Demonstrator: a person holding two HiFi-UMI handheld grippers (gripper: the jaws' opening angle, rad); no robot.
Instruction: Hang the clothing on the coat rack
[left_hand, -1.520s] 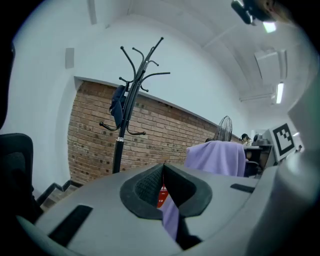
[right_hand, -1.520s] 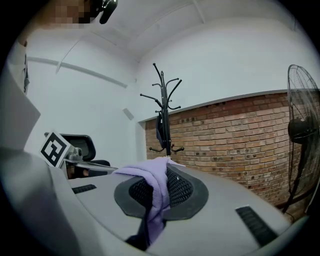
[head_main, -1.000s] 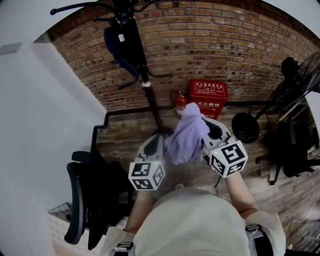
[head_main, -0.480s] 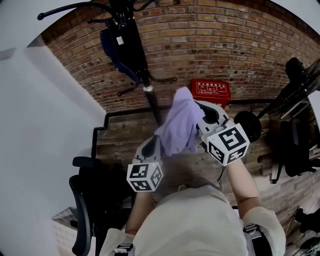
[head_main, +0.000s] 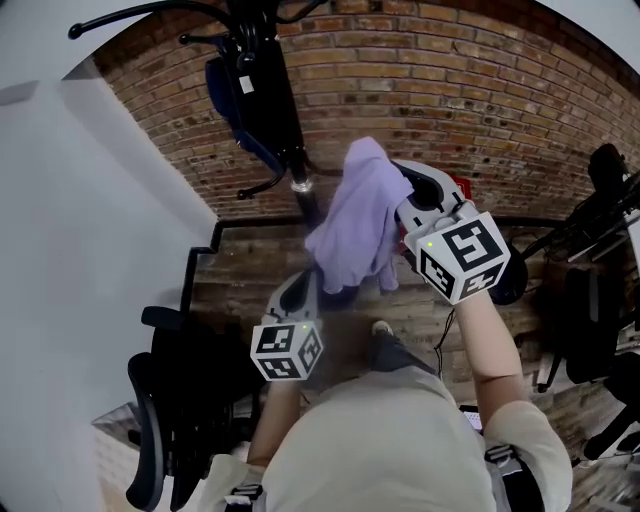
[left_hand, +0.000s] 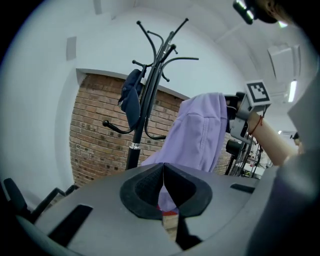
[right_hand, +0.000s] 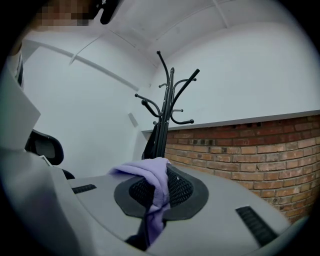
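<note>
A black coat rack (head_main: 270, 90) stands against the brick wall, with a dark blue item (head_main: 235, 95) hanging on one of its hooks. My right gripper (head_main: 403, 203) is shut on a light purple garment (head_main: 360, 215). It holds the garment raised just right of the rack's pole, and the cloth hangs down from the pads. In the right gripper view the garment (right_hand: 150, 172) is pinched between the pads, with the rack (right_hand: 167, 100) ahead. My left gripper (head_main: 303, 285) sits lower, near the garment's bottom edge. Its jaws meet with nothing between them (left_hand: 163, 180), and the garment (left_hand: 200, 132) hangs beyond them.
A black office chair (head_main: 165, 400) stands at the lower left beside a white wall (head_main: 90, 220). Dark stands and equipment (head_main: 600, 190) crowd the right side. A black round base (head_main: 512, 285) lies on the wooden floor behind my right gripper.
My right gripper has lifted the purple garment up and closer to the rack's pole. The left gripper stayed low and shifted only slightly.
</note>
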